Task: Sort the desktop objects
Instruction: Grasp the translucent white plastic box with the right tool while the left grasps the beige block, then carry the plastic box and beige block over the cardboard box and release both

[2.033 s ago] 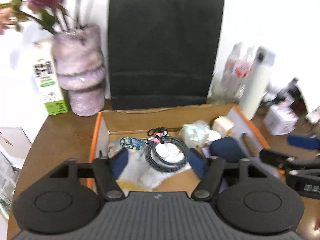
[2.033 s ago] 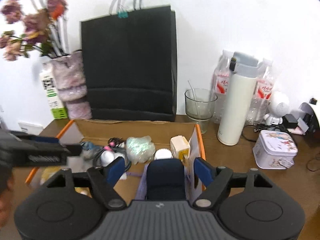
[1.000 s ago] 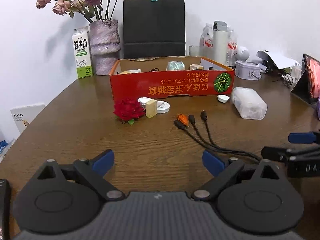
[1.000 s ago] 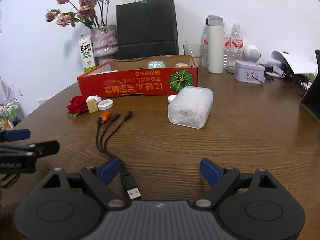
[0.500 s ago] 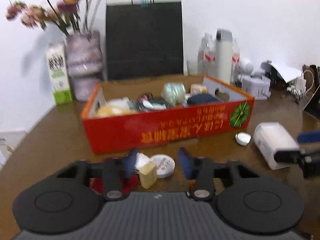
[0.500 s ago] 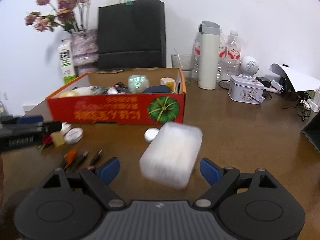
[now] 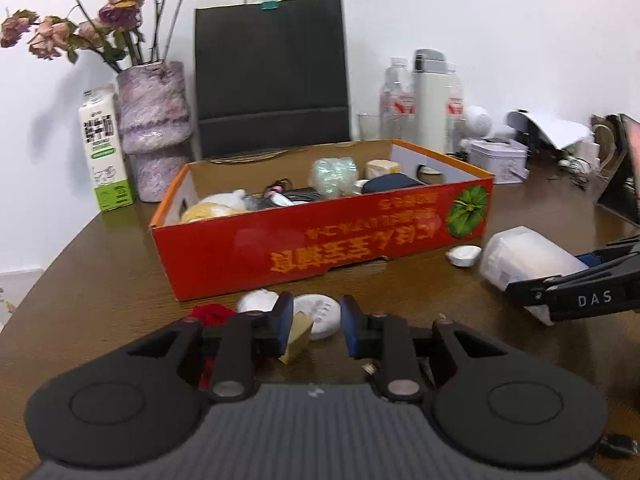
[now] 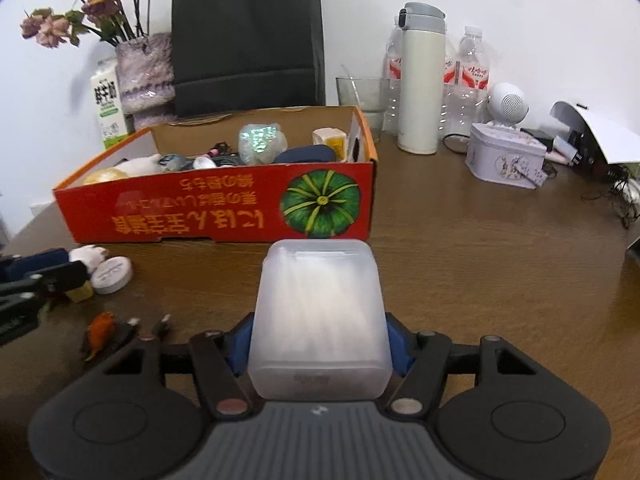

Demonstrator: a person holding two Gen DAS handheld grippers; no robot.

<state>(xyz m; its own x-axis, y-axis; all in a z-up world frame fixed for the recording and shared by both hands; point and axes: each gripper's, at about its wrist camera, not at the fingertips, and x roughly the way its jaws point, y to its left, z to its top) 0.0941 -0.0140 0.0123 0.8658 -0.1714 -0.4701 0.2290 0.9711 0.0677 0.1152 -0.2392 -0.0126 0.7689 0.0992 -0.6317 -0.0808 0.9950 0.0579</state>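
Observation:
In the left wrist view my left gripper [image 7: 316, 328] hangs low over the table with its jaws narrow. A tan block [image 7: 300, 336] sits against the left pad, with a gap to the right pad. A white round disc [image 7: 320, 316] lies just past the fingertips, and a red rose [image 7: 212, 314] lies to their left. In the right wrist view my right gripper [image 8: 318, 344] is closing on a translucent white plastic box [image 8: 320, 308], with both blue pads against its sides. The red cardboard box [image 8: 216, 216], holding several items, stands behind.
A cable with an orange plug [image 8: 100, 328] lies at the front left, and a small white cap [image 7: 464, 256] lies by the red box. At the back stand a vase [image 7: 154, 132], a milk carton [image 7: 104, 152], a black bag [image 7: 272, 80], a thermos [image 8: 422, 88], bottles and a tin [image 8: 508, 160].
Both grippers have moved forward toward the red box. The left jaws have narrowed over the tan block and disc. The right jaws have come in around the plastic box.

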